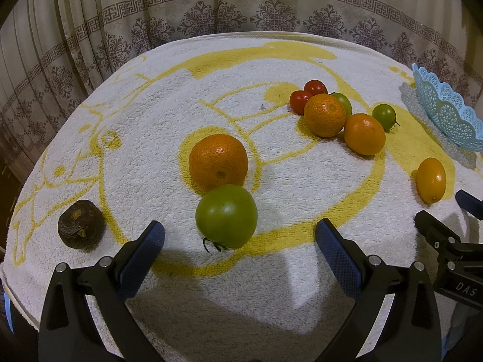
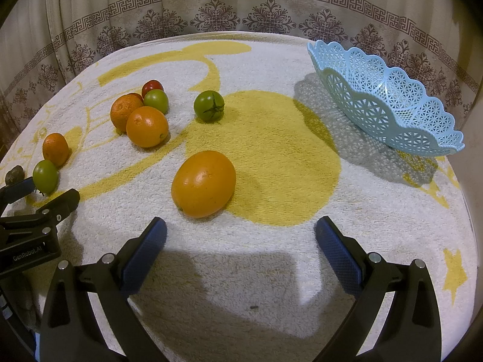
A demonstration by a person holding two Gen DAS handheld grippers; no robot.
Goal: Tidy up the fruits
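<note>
The left gripper (image 1: 240,235) hangs low over the towel (image 1: 151,120) with its blue pads (image 1: 142,259) spread wide and nothing between them; just ahead at twelve o'clock a big green tomato (image 1: 225,215) sits in the gap's line, touching an orange (image 1: 218,161) right behind it. At about ten o'clock, near the towel's edge, lies a dark shrivelled fruit (image 1: 81,224) (too wrinkled to name). The right gripper (image 2: 241,235) is likewise spread and empty, and close in front of it at twelve o'clock rests a smooth yellow-orange fruit (image 2: 203,183) on the towel's yellow patch. Farther out at eleven o'clock from the right gripper a cluster huddles together: two oranges (image 2: 147,126) touching, a small green tomato (image 2: 156,101) and red tomatoes (image 2: 152,86) behind them. A lone green tomato (image 2: 209,105) stands apart toward twelve o'clock. At two o'clock, well apart from all the fruit, the pale blue lattice basket (image 2: 392,114) sits tilted and empty. A patterned curtain (image 2: 241,9) hangs beyond the table.
</note>
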